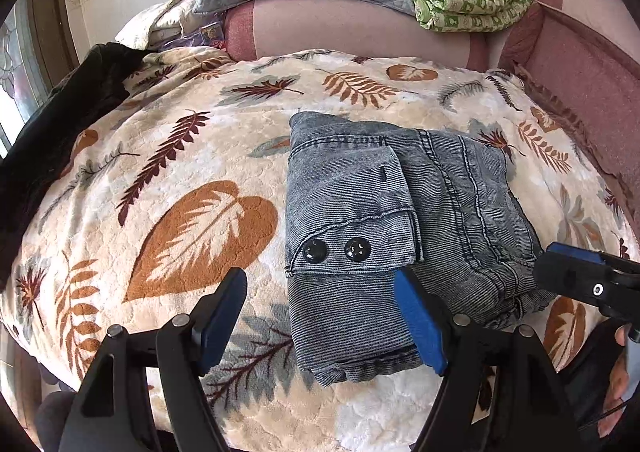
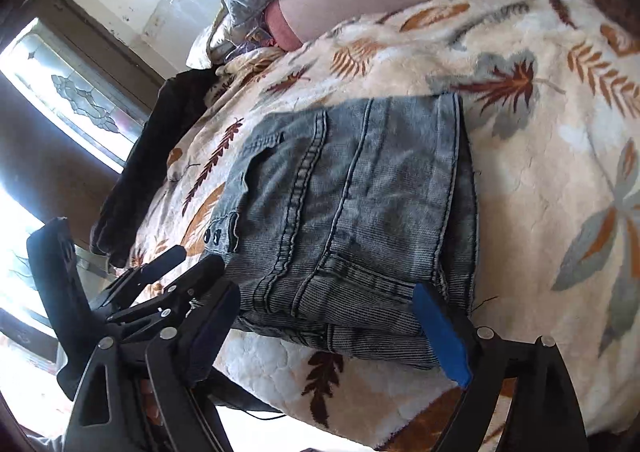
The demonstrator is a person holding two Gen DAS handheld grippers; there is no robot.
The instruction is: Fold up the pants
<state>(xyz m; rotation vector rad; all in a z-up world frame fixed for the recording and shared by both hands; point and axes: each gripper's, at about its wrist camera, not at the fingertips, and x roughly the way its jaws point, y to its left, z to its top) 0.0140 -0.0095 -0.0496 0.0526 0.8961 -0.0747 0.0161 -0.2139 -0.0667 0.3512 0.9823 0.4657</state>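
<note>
Pants (image 1: 384,207) lie folded in compact bundle on leaf-print blanket (image 1: 168,171) over bed, near its front edge. Left hand-held gripper (image 1: 320,316) spread wide, pinching nothing, one finger over bundle's near corner. Right hand-held gripper (image 2: 336,332) likewise spread, empty, straddling near edge of bundle.

Risks, as judged:
- Finger snags denim, drags top layer, fold opens.
- Thick stack springs apart.
- Plush blanket shifts, bundle slides toward bed edge.
</note>
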